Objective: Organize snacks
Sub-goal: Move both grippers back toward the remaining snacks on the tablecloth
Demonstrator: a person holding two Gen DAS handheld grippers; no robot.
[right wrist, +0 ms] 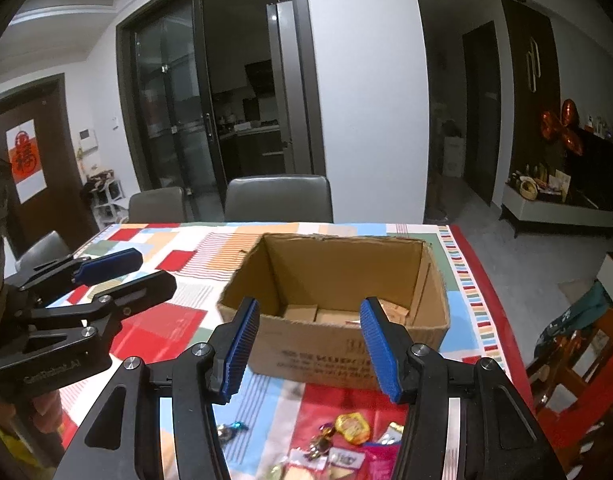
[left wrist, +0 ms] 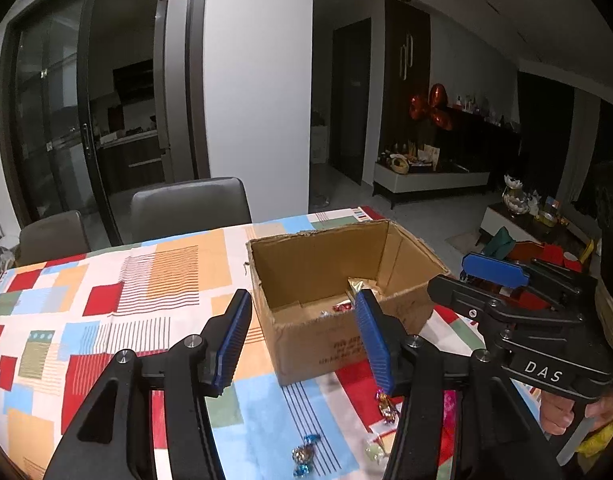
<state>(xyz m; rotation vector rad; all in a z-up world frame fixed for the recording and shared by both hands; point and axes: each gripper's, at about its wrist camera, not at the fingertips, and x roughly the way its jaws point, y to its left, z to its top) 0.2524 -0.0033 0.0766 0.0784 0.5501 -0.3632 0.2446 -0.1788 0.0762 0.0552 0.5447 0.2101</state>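
An open cardboard box [left wrist: 306, 344] stands on the patterned tablecloth [left wrist: 106, 300]; it also shows in the right wrist view [right wrist: 326, 356]. A few wrapped snacks [left wrist: 340, 308] lie inside it. My left gripper [left wrist: 302, 340] is open and empty, just in front of the box. My right gripper [right wrist: 310, 350] is open and empty, facing the box's near wall. Loose wrapped candies [left wrist: 304, 456] and snack packets [right wrist: 352, 428] lie on the cloth below the grippers. The right gripper also shows at the right of the left wrist view [left wrist: 478, 276], and the left gripper at the left of the right wrist view [right wrist: 126, 272].
Grey chairs [right wrist: 278, 196] stand at the table's far side. The table's right edge [right wrist: 490, 300] drops to the floor, with a red chair [right wrist: 578, 356] beside it. A white pillar and glass doors are behind.
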